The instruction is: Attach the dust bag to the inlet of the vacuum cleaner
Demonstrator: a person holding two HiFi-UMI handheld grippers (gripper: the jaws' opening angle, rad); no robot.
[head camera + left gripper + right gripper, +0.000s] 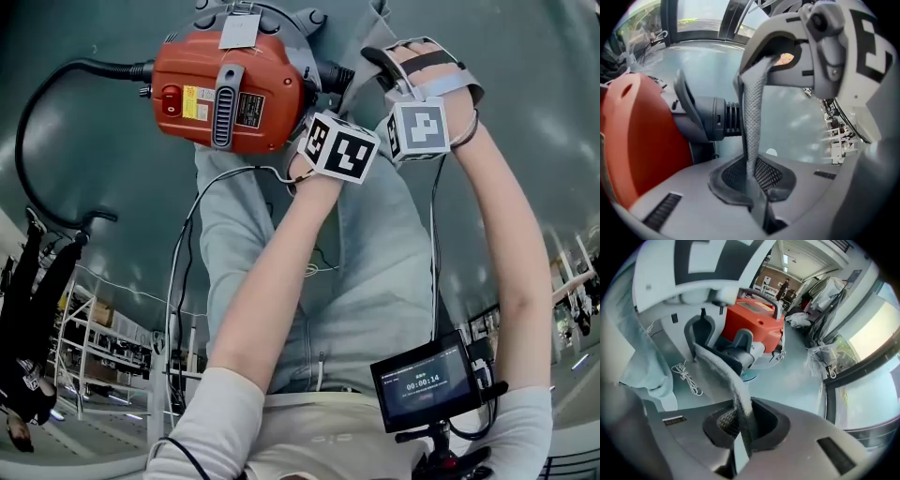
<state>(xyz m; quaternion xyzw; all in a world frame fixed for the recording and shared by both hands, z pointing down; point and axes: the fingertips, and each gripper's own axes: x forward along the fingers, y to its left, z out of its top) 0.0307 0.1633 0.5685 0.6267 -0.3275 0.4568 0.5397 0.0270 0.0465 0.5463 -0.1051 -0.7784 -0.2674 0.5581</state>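
Observation:
The orange vacuum cleaner (225, 94) lies on the floor at the top of the head view. Its black ribbed inlet pipe (717, 119) sticks out toward the grippers and also shows in the right gripper view (740, 350). Just right of the pipe, my left gripper (336, 147) and right gripper (419, 129) sit side by side. A grey woven band (752, 108) at the dust bag's mouth is stretched between them. The left gripper (752, 180) is shut on one end and the right gripper (738, 427) on the other end of the band (726, 376). The bag's mouth stands apart from the pipe.
A black hose (56, 103) loops out from the vacuum's left side. Pale grey-blue cloth (637, 357) and a bundled white cord (686, 376) lie beside the pipe. A small monitor (427, 384) hangs at the lower right. A person (28, 319) stands at the left edge by shelving.

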